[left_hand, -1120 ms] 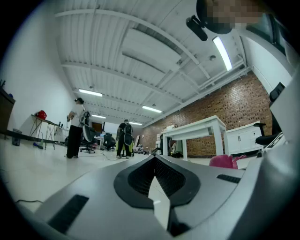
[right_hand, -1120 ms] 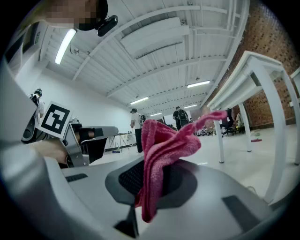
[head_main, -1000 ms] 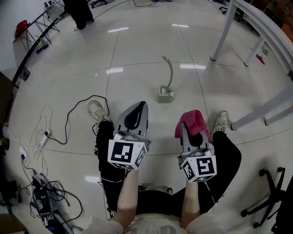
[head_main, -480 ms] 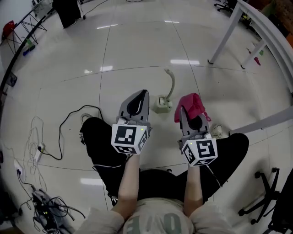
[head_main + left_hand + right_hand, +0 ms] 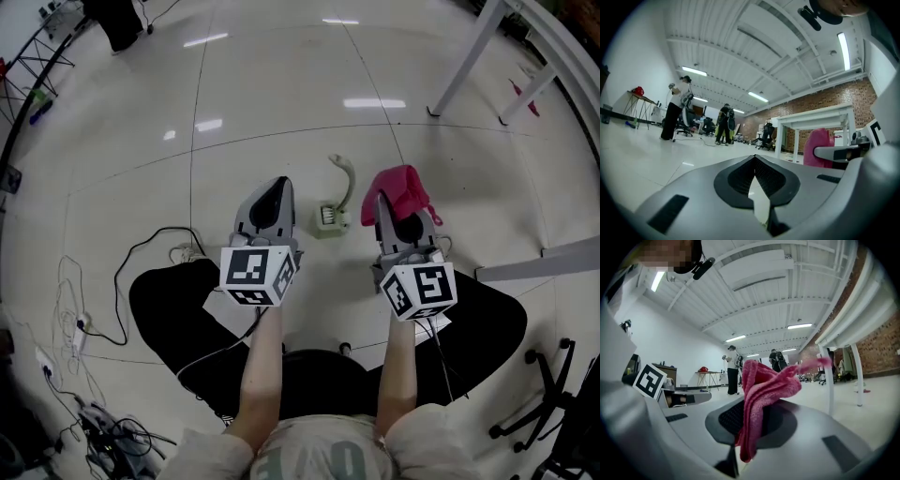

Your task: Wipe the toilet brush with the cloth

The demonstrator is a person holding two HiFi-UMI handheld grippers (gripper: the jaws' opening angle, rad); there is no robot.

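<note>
The toilet brush (image 5: 331,217) stands on the floor in its pale square holder, its curved handle (image 5: 348,176) rising behind. My left gripper (image 5: 279,184) is just left of the brush, shut with nothing in it; its tips (image 5: 754,158) meet. My right gripper (image 5: 395,204) is just right of the brush, shut on a pink cloth (image 5: 400,190). The cloth (image 5: 761,387) bunches up between the jaws and hides their tips. It also shows in the left gripper view as the pink cloth (image 5: 819,147).
White table legs (image 5: 465,58) stand at the back right. An office chair base (image 5: 551,412) is at the near right. Black cables and a power strip (image 5: 82,323) lie at the left. The person's black-trousered legs (image 5: 173,309) spread to both sides. People (image 5: 675,110) stand far off.
Both grippers have come forward and now flank the brush, which was ahead of them before. The person's legs have spread wide. The cloth stays in the right gripper.
</note>
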